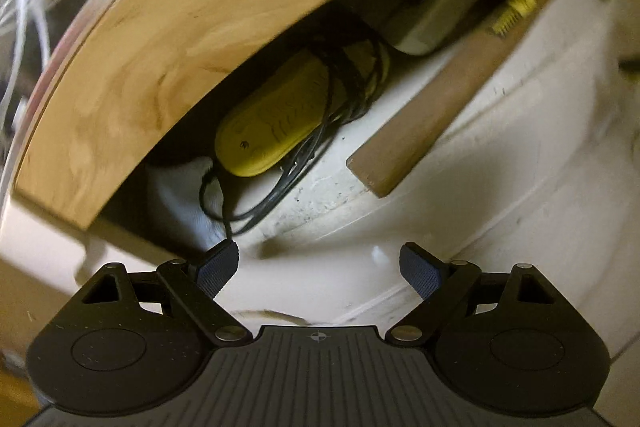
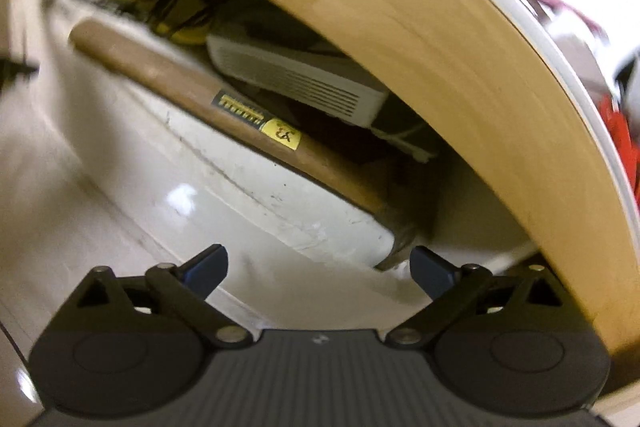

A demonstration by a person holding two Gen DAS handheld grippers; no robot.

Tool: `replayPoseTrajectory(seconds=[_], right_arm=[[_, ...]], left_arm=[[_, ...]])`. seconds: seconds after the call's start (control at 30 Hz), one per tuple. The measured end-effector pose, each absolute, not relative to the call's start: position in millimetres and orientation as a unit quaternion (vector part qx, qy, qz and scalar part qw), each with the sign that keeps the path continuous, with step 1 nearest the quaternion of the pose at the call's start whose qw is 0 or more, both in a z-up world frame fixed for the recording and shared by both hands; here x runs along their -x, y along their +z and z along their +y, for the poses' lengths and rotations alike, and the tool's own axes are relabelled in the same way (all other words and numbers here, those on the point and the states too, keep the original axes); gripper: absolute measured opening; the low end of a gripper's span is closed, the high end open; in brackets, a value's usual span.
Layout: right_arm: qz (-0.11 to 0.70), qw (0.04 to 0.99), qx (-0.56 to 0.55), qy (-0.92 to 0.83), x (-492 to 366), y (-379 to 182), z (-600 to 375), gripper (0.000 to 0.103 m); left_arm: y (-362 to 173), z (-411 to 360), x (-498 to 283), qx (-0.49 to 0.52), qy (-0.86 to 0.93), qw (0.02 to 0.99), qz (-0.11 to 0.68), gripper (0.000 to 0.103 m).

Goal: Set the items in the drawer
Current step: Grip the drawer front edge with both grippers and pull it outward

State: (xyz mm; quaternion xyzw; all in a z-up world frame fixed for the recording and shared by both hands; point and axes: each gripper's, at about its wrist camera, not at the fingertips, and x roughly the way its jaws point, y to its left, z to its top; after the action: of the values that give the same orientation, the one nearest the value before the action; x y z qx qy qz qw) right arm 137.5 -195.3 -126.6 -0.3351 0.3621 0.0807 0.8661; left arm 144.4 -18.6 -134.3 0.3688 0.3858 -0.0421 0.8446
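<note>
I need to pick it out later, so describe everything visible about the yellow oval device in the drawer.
The yellow oval plastic device lies flat on the white drawer floor, its far end tucked under the light wooden tabletop. It has rounded ends and faint raised markings on top. A thin black cord is wound around its middle and trails forward beside it.

Wooden panel (image 1: 168, 39): pale grained wood, curving from 7 o'clock over to 1 o'clock in the left wrist view, overhanging the drawer (image 1: 520, 155); in the right wrist view it sweeps from 11 o'clock down to 5 o'clock.
White edge strip (image 2: 568, 67): thin band along the panel's outer edge, at 2 o'clock.
White cables (image 1: 24, 7): loose strands at 10 o'clock beyond the panel, blurred.
Pink cords (image 2: 560, 3): at 2 o'clock, outside the strip, blurred.
Red object (image 2: 624, 139): at 3 o'clock, too blurred to identify.
</note>
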Motion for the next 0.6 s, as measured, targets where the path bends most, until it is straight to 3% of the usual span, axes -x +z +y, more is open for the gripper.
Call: replayPoseTrajectory(seconds=[0.3,0.6], right_arm=[[0.323,0.804,0.480,0.137,-131.1,-147.4,-185.7,0.098],[0.285,0.707,0.619,0.192,-121.9,-173.5,-179.1,0.095]], left_arm=[[-169.9,-12.8,-133.3,-0.538,-0.102,0.766,0.336,0.089],[-201.9,-1.0,-114.7,-0.637,-0.149,0.699,0.288,0.089]])
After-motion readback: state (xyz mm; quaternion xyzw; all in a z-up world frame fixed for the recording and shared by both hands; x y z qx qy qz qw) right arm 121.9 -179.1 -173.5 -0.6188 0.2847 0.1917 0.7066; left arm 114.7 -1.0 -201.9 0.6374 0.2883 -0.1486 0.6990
